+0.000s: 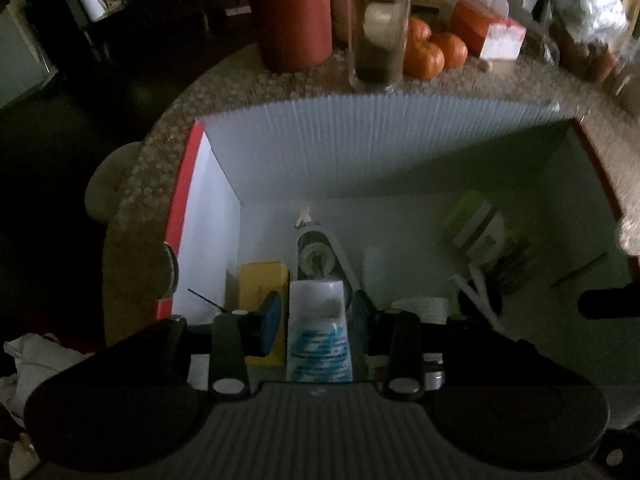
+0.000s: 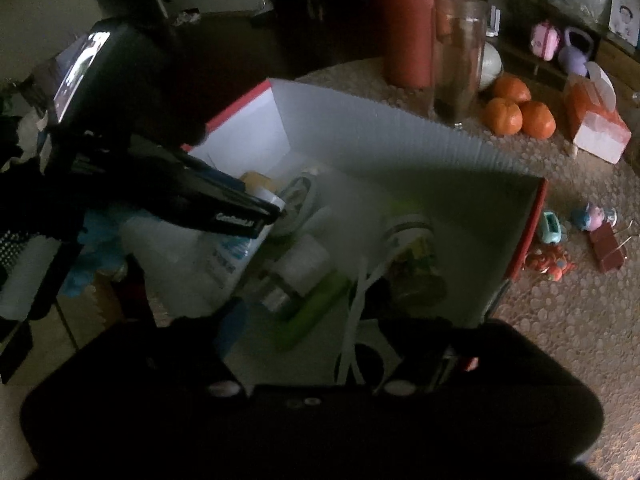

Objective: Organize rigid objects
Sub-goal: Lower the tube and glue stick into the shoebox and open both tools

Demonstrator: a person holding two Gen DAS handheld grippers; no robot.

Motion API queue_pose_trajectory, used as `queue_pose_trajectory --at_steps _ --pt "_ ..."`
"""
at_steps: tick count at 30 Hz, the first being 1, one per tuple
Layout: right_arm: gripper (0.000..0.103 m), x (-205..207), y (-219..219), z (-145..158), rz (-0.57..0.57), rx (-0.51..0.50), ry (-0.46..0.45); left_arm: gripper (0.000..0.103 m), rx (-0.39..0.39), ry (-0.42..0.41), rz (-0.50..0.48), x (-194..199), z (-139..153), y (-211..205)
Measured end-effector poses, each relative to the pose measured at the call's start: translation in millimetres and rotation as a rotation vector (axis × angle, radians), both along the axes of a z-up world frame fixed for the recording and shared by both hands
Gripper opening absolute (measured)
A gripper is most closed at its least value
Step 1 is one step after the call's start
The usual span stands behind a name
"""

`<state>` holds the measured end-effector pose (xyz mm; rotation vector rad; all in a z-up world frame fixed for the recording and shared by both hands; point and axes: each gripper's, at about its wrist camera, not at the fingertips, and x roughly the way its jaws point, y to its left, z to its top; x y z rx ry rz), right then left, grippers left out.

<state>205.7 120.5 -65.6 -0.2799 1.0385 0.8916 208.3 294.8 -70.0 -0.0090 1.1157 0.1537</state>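
The left gripper (image 1: 316, 316) was clamped on a white tube with blue print (image 1: 319, 336), holding it down inside the white corrugated box with the red outer sides (image 1: 360, 140), so that one wasn't dropped yet. The right gripper (image 2: 340, 344) had its jaws spread and nothing pinched between them, as far as I could tell (that view was dark and smeary); white straps (image 2: 360, 292) and a lime-green thing (image 2: 316, 300) sat loose right below it in the box.

Around the tube on the box floor: a yellow carton (image 1: 264, 280), a round spool-looking item (image 1: 316, 258) and a small white container (image 1: 376, 264), all packed near each other.

Progress-wise I'd say it was well along, most stuff already boxed. Still out on the pebbly tabletop (image 2: 560, 320): little toys and a dark red clip (image 2: 606, 246) beside the box. The tangerines (image 2: 520, 110), red flask (image 2: 412, 24) and tissue box (image 2: 596, 120) probably stayed put.
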Motion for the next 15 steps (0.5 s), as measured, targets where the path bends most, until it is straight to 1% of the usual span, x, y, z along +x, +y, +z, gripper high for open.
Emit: queue_pose_trajectory --at_steps 2,5,6,12,15 --pt "0.073 -1.8 -2.3 5.0 -0.001 0.012 -0.003 0.040 0.002 -0.024 0.007 -3.8 8.6 -1.4" --pt "0.076 -5.7 -7.3 12.5 0.002 0.029 -0.008 0.055 0.010 -0.075 0.009 -12.4 24.3 -5.7" --pt "0.077 -7.5 -9.0 15.2 0.003 0.033 -0.012 0.056 0.013 -0.097 0.012 -16.5 30.1 -7.1" --pt "0.082 -20.2 -17.3 30.7 0.007 0.066 -0.029 0.056 -0.005 -0.169 0.013 -38.2 56.3 -17.0" --pt "0.086 -27.2 -22.0 38.0 0.011 0.079 -0.041 0.057 -0.015 -0.195 0.009 -47.2 65.9 -23.6"
